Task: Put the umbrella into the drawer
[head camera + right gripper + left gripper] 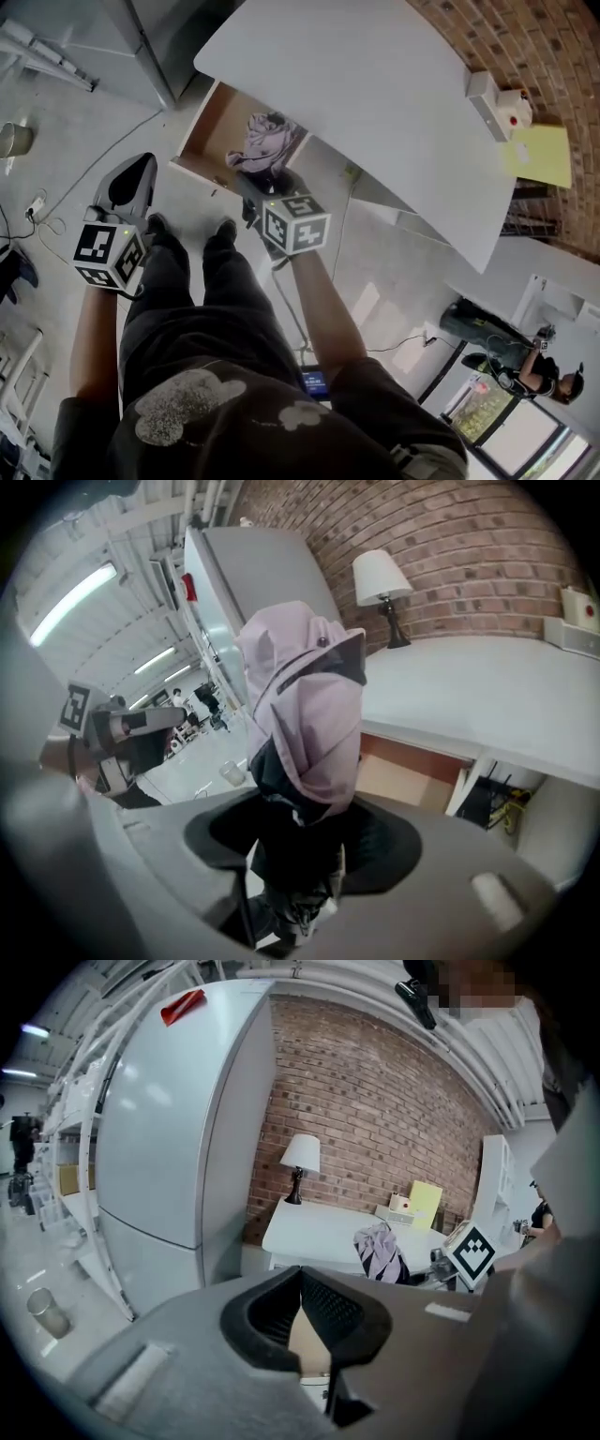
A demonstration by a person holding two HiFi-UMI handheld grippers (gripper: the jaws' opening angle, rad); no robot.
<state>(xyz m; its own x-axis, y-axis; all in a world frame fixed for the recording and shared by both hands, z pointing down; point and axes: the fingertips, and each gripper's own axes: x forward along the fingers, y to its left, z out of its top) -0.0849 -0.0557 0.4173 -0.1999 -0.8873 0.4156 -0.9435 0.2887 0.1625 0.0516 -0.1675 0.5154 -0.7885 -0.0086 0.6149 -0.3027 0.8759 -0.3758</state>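
- Fingers (392, 841) of the right gripper (305, 832) are clamped on a folded lilac-and-black umbrella (305, 696).
- The umbrella's canopy end sits over the open wooden drawer (217, 122) of the white desk (375, 103).
- The left gripper (300, 1274) has its fingers together, holding nothing.

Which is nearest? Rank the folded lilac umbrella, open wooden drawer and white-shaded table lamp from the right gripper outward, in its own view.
1. The folded lilac fabric umbrella: held between the fingers of the right gripper.
2. The open wooden drawer: beyond the umbrella, to its right.
3. The white-shaded table lamp: farthest, upper right.
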